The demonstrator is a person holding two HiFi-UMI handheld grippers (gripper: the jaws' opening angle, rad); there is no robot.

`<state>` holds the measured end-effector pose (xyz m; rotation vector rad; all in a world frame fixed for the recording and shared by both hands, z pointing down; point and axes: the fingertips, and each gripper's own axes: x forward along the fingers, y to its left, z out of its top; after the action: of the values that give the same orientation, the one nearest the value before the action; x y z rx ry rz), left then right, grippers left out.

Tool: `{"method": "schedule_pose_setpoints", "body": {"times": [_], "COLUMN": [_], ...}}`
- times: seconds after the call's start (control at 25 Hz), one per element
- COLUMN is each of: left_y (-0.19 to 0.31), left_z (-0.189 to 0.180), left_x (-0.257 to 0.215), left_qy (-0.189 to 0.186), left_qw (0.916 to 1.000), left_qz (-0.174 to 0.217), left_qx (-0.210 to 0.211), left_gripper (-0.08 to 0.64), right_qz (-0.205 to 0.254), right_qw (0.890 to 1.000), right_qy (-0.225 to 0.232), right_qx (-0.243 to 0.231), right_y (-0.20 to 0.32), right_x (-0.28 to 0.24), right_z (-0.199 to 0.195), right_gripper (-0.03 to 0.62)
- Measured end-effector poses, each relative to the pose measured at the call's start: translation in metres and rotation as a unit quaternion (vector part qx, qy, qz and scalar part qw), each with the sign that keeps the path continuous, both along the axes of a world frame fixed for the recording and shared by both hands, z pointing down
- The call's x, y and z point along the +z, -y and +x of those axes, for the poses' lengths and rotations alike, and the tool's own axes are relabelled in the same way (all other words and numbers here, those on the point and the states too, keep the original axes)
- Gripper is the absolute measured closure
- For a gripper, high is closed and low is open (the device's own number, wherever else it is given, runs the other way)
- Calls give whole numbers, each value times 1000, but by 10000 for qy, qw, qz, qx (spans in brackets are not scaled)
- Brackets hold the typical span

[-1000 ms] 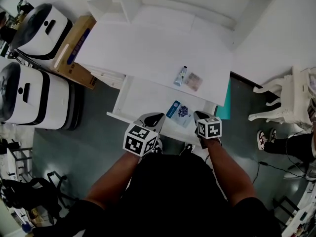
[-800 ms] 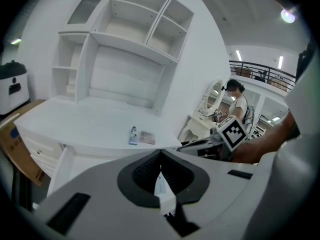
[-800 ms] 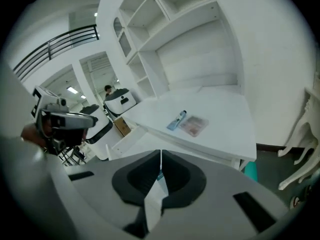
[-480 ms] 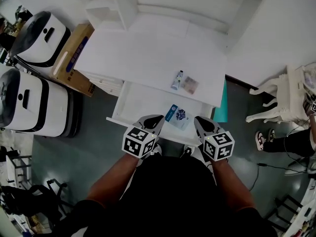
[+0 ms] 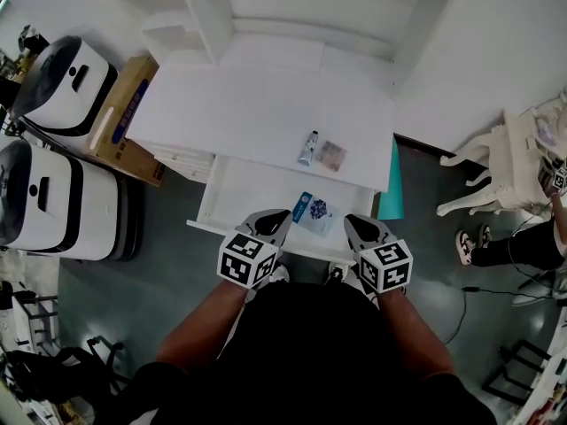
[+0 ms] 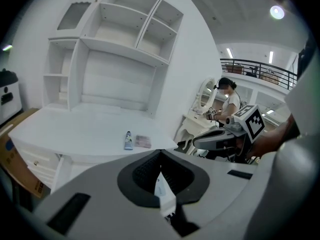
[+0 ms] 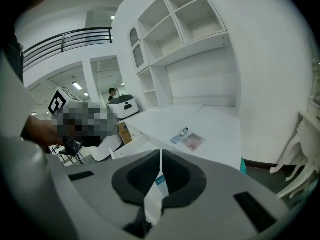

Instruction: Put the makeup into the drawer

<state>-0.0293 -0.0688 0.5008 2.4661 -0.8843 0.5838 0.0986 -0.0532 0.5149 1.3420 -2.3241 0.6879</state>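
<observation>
A small tube [image 5: 307, 148] [image 6: 128, 140] [image 7: 179, 135] and a flat pinkish palette [image 5: 332, 155] [image 6: 143, 141] [image 7: 192, 141] lie side by side near the front edge of the white desk [image 5: 248, 104]. Below them the drawer [image 5: 213, 197] stands pulled out, with a blue-and-white packet [image 5: 312, 212] lying at its right. My left gripper [image 5: 276, 214] [image 6: 160, 154] hovers at the drawer's front rim, shut and holding nothing. My right gripper [image 5: 353, 222] [image 7: 160, 153] hangs just right of the packet, also shut and holding nothing. Both point at the desk.
Two white machines [image 5: 53, 193] [image 5: 66, 69] and a cardboard box [image 5: 133, 104] stand left of the desk. A white shelf unit [image 5: 292, 7] rises at its back. A teal panel [image 5: 390, 193] and a white chair [image 5: 505, 162] are to the right, with a person [image 6: 227, 96] beyond.
My right gripper has lifted up and back from the drawer's front edge toward my body. The left gripper has barely moved. The packet stays in the drawer.
</observation>
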Motion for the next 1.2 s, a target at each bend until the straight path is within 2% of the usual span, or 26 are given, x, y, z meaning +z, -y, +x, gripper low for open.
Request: {"method": "schedule_pose_setpoints", "body": {"times": [0.24,0.6,0.72,0.84,0.92,1.0,1.08,1.2], "left_y": [-2,2,3,3,4,6,9,13], "left_z": [2,-7,-9,-12,-13,-14,-15,-18], "left_x": [3,7,9,14,17,21,24,24], "left_qy": [-219,17,51,111,145,175,197,220], "left_qw": [9996,9998,9996,9994,9992,9989,9986,9982], "left_qz": [-164,-117,-145,-179,-216,-252,-279,-315], "left_qx": [-76,-182,-229,-272,-313,-355,-395,-459], "left_gripper": [549,549,549,549,549,549,549,549], "right_qz": [-50,-90,-73,64,232,434,567,456], "right_qw": [9999,9995,9985,9938,9834,9661,9435,9003], "right_qy": [-79,-236,-453,-943,-1540,-2181,-2802,-3764], "right_qx": [-68,-179,-282,-578,-928,-1308,-1677,-2139], "right_y": [-2,4,8,18,27,40,57,83], "right_x": [7,15,24,36,49,64,82,120], "right_z": [-3,-7,-8,-10,-10,-11,-13,-8], "right_gripper": [563,561,561,561,528,478,445,382]}}
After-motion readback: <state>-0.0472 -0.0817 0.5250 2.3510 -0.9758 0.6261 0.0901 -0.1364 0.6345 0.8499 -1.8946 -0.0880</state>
